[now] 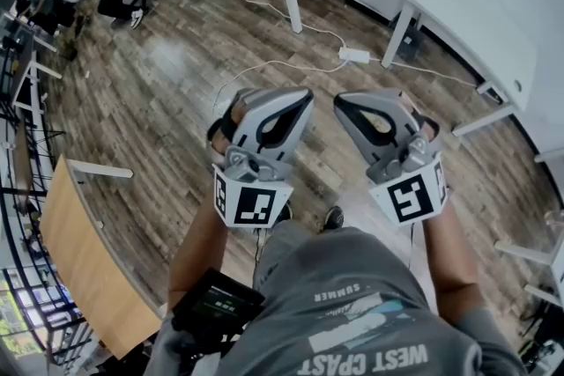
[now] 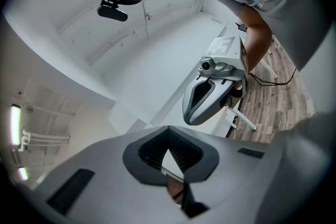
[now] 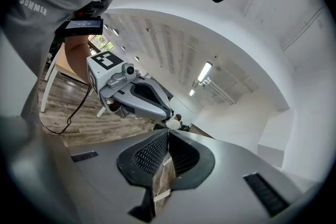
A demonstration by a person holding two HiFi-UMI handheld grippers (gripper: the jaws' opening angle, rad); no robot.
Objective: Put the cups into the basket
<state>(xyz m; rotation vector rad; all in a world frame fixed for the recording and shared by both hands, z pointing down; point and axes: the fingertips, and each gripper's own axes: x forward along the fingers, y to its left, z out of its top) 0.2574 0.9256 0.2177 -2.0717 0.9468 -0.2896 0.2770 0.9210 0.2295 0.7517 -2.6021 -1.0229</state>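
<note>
Left tool [image 2: 168,134]: jaws closed tip to tip, nothing between them, only a thin sliver of background below the tips. Right tool [image 3: 167,136]: same, jaws pressed together and empty. In the head view both tools were held up side by side in front of the person's chest, well above the floor, left tool [image 1: 280,114] and right tool [image 1: 370,114] just apart. Each tool's camera looked back up at the person and the ceiling and caught the other tool beside it.

Task status: judged not started. No cups and no basket showed in any view, so where they were could not be told. All of it was left: find the cups, grasp, carry, drop in the basket.

Around: wood-plank floor [image 1: 176,75], a white power strip [image 1: 355,55] with cable on it, pale counters [image 1: 476,13] at the edges, seated people far off top left.

Writing: grey shirt [image 1: 370,321] read "SUMMER" and what looked like "WEST COAST". Square black-and-white markers on the tool cubes. Small screen device [image 1: 216,304] at the waist, its text too small to read.
</note>
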